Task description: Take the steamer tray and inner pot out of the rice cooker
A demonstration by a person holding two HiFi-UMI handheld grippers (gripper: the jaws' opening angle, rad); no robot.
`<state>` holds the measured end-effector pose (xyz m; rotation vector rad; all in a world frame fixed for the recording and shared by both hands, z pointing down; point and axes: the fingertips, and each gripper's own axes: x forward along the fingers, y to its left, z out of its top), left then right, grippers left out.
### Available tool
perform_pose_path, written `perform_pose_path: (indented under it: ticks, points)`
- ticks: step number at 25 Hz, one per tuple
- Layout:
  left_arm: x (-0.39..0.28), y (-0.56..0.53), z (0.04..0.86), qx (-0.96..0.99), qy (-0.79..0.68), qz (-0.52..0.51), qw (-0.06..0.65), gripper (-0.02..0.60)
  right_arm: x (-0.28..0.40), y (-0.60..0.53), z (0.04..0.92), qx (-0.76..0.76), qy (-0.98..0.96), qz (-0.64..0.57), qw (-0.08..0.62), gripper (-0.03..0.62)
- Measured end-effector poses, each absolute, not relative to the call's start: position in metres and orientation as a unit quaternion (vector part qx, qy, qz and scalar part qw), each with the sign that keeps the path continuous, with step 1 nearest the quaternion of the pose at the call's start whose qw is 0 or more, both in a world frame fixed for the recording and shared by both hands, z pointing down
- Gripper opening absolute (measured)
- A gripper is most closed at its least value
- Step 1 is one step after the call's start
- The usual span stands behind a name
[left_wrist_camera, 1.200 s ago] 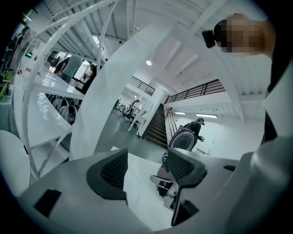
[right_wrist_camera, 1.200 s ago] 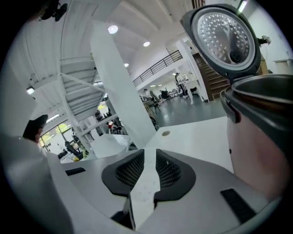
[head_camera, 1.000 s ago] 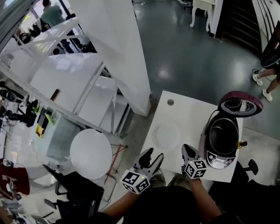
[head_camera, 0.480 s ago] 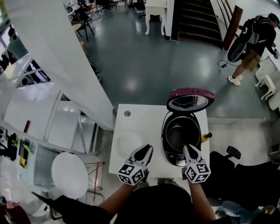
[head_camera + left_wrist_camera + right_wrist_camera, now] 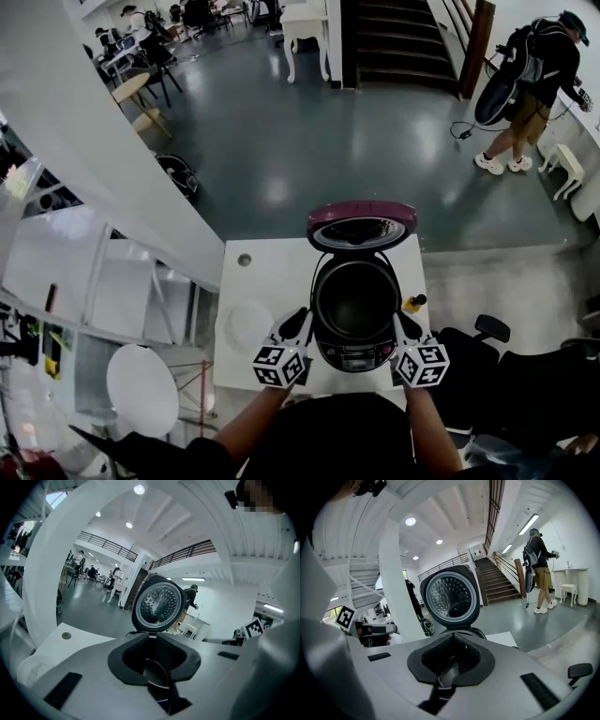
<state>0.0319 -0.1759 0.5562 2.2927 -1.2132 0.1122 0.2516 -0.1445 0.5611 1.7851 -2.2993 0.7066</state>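
Cooker (image 5: 354,356) on table (image 5: 236,286), lid (image 5: 361,230) up. Pot (image 5: 356,300) sits inside cooker. Left gripper (image 5: 299,321), jaws just been closing, is clamped on the pot rim at cooker's left. Right gripper (image 5: 399,322) is clamped on the rim at cooker's right.

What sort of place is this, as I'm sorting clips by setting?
Probably a big open office or lab hall, not a home kitchen: a wide staircase, a polished grey floor, and desks with people at the far end.
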Motion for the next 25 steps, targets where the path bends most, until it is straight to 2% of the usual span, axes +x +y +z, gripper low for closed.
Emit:
perform_pose_path:
  ticks: [8,9,11,13,14,17,20,25]
  points:
    - [0.049,-0.196,0.599,0.827,-0.477,0.099,0.282,0.045,0.283,-0.177,0.594,0.590,-0.761,0.244,0.117,0.012]
    - [0.051,-0.198,0.605,0.825,-0.476,0.109,0.284,0.055,0.284,-0.181,0.598,0.586,-0.762,0.245,0.123,0.012]
    - [0.055,-0.202,0.615,0.822,-0.471,0.128,0.292,0.126,0.283,-0.188,0.605,0.579,-0.763,0.249,0.140,0.018]
    - [0.060,-0.209,0.623,0.820,-0.467,0.144,0.297,0.159,0.283,-0.195,0.612,0.575,-0.761,0.251,0.164,0.103]
    - [0.062,-0.213,0.627,0.820,-0.465,0.153,0.297,0.172,0.283,-0.199,0.616,0.574,-0.760,0.249,0.177,0.118]
    - [0.068,-0.223,0.643,0.818,-0.455,0.179,0.302,0.209,0.283,-0.207,0.633,0.566,-0.758,0.240,0.218,0.118]
    - [0.072,-0.226,0.659,0.818,-0.445,0.209,0.300,0.224,0.284,-0.209,0.652,0.556,-0.753,0.240,0.255,0.118]
    - [0.072,-0.229,0.675,0.798,-0.439,0.244,0.333,0.224,0.289,-0.217,0.671,0.554,-0.742,0.257,0.276,0.118]
